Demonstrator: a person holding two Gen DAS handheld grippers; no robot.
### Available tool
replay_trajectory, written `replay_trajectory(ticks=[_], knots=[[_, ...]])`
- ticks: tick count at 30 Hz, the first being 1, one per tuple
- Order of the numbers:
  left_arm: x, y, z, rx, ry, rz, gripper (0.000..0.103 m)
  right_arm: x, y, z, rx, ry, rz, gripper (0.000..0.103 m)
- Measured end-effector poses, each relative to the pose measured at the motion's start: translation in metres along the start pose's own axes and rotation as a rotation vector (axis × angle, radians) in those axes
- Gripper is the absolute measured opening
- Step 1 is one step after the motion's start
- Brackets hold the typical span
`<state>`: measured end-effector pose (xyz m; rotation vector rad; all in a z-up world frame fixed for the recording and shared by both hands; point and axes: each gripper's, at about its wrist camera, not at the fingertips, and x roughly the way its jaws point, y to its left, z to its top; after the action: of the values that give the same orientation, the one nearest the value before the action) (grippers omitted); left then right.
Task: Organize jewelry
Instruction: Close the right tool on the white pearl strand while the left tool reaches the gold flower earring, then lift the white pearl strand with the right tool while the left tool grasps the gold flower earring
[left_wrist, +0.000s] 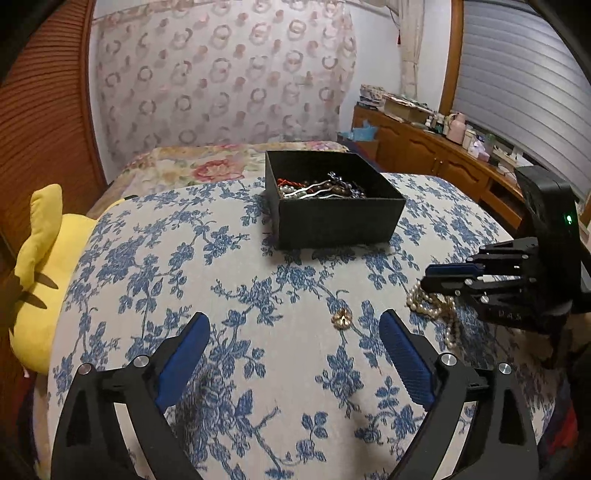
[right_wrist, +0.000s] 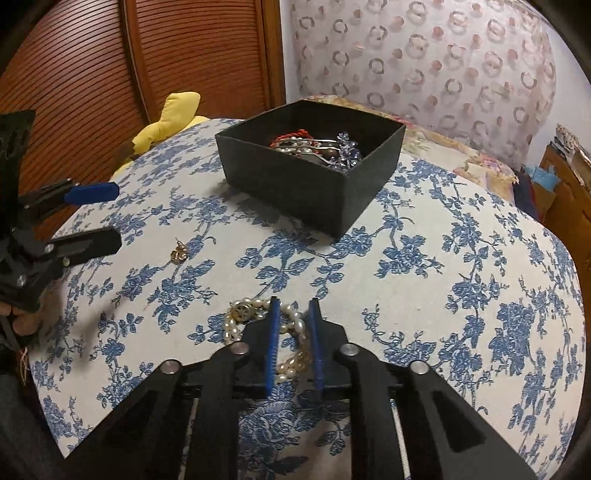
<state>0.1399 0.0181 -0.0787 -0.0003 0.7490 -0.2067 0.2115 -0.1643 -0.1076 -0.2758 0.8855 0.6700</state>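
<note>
A black open box (left_wrist: 332, 218) (right_wrist: 306, 181) holding several pieces of jewelry stands on the blue-flowered cloth. A pearl necklace (right_wrist: 255, 321) (left_wrist: 436, 308) lies bunched on the cloth. My right gripper (right_wrist: 293, 306) (left_wrist: 430, 277) is down over the pearl necklace, its blue pads narrowed around the strands. A small gold earring (left_wrist: 341, 319) (right_wrist: 179, 254) lies loose on the cloth. My left gripper (left_wrist: 293, 325) (right_wrist: 110, 214) is open and empty, hovering just short of the earring.
A yellow plush toy (left_wrist: 40, 266) (right_wrist: 166, 122) lies at the cloth's left edge. A floral bedspread (left_wrist: 207, 166) lies beyond the box. A wooden cabinet (left_wrist: 443, 155) with clutter stands at the far right, and louvered wooden doors (right_wrist: 147, 62) on the left.
</note>
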Motion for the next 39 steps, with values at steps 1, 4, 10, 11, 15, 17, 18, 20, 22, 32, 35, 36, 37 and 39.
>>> replay_trajectory(ticks=[1,4,10,11,15,17,18,20,22,32,35,36,37,39], knots=[[-0.001,0.000,-0.002,0.000,0.002,0.000,0.093,0.000,0.000,0.000,0.002,-0.001,0.002,0.013],[0.001,-0.002,-0.003,0.006,0.017,-0.005,0.095,-0.005,0.001,-0.003,0.008,-0.021,0.001,0.006],[0.014,-0.010,-0.004,0.040,0.066,-0.011,0.095,-0.020,-0.001,-0.005,0.013,-0.059,-0.020,0.006],[0.017,-0.012,-0.003,0.047,0.072,-0.016,0.095,-0.025,-0.001,-0.004,0.014,-0.071,-0.024,0.006],[0.025,-0.017,0.000,0.065,0.092,-0.032,0.095,-0.044,-0.003,-0.001,0.021,-0.124,-0.029,0.006],[0.028,-0.020,0.003,0.073,0.096,-0.043,0.095,-0.055,-0.004,0.001,0.024,-0.153,-0.032,0.006],[0.030,-0.022,0.005,0.077,0.095,-0.049,0.095,-0.059,-0.004,0.003,0.023,-0.163,-0.032,0.006],[0.031,-0.026,0.008,0.088,0.089,-0.055,0.092,-0.067,-0.002,0.006,0.013,-0.182,-0.042,0.006],[0.035,-0.030,0.011,0.105,0.095,-0.057,0.082,-0.072,0.000,0.008,0.004,-0.193,-0.048,0.006],[0.050,-0.039,0.010,0.120,0.143,-0.079,0.027,-0.072,0.002,0.007,-0.006,-0.193,-0.057,0.006],[0.051,-0.038,0.010,0.117,0.135,-0.076,0.025,-0.073,0.002,0.007,-0.005,-0.195,-0.057,0.006],[0.051,-0.037,0.010,0.116,0.135,-0.074,0.021,-0.073,0.002,0.007,-0.005,-0.197,-0.058,0.006],[0.052,-0.037,0.010,0.117,0.136,-0.073,0.014,-0.074,0.002,0.008,-0.006,-0.199,-0.058,0.006],[0.052,-0.036,0.011,0.118,0.138,-0.077,0.014,-0.077,0.003,0.009,-0.008,-0.206,-0.058,0.006]])
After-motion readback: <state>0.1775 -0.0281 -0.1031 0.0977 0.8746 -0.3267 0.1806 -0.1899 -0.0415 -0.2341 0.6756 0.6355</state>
